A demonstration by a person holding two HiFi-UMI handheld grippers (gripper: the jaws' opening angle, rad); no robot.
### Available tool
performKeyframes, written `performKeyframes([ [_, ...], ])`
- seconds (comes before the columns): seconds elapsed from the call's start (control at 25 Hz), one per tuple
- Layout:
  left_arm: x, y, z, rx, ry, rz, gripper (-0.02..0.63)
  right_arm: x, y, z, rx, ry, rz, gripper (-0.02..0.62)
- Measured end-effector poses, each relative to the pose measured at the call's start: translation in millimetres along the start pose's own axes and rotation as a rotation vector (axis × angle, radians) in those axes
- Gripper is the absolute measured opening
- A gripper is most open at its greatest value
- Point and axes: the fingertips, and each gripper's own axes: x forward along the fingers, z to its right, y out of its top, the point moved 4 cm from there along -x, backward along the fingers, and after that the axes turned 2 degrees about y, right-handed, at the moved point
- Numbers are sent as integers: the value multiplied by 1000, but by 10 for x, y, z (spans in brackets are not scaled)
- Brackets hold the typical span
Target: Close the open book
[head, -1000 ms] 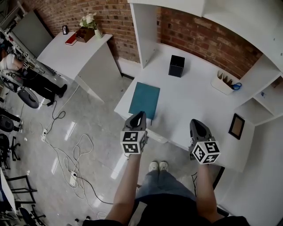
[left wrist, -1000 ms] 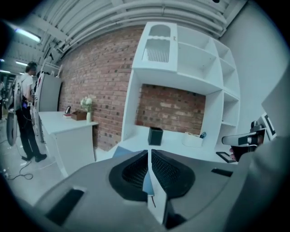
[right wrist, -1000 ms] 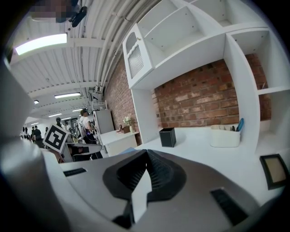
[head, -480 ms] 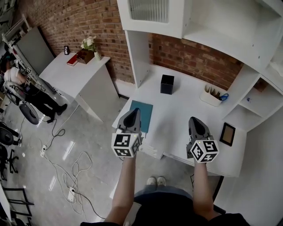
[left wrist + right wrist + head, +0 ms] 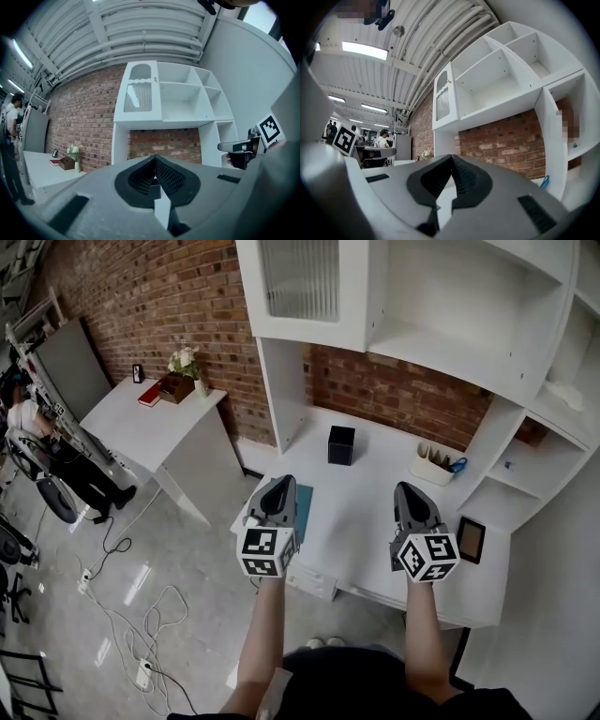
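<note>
In the head view the teal book [image 5: 304, 501] lies closed on the white desk [image 5: 375, 484], and only a strip of its cover shows beside the left gripper [image 5: 279, 486]. That gripper hangs over the desk's front left edge, shut and empty. The right gripper [image 5: 410, 488] hovers over the desk's right half, also shut with nothing in it. In the left gripper view the jaws [image 5: 154, 159] meet and point level at the shelf unit; the right gripper [image 5: 239, 147] shows at the right edge. In the right gripper view the jaws [image 5: 451, 159] meet at their tips.
On the desk stand a black box [image 5: 341, 444], a white holder with scissors [image 5: 433, 465] and a small picture frame [image 5: 470, 540]. White shelves [image 5: 422, 324] overhang it. A side table [image 5: 141, 423] with flowers stands at left, cables [image 5: 122, 606] lie on the floor, and a person [image 5: 23, 418] sits far left.
Both grippers have risen, and the view has tipped up toward the shelves. The book, fully visible a second ago, is now mostly hidden behind the left gripper.
</note>
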Motion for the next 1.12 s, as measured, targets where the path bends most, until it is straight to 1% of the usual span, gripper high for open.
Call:
performKeyframes([
  [0.2,-14,46,2,6,-2,-1,9,-1,33,-51,-18,8,8,-2],
  [0.36,-46,3,25,11,-13,-8,9,-20,27,-71,-24,8,1,-2],
  [0.64,-89,-59,25,10,-10,-24,9,-46,-43,-119,-29,17,-20,-2],
  [0.88,-115,-86,21,-5,-6,-38,9,-57,-30,-133,-29,20,-24,-2],
  [1.12,-135,-95,19,20,-10,-45,9,-64,-45,-176,-26,22,-33,-2],
])
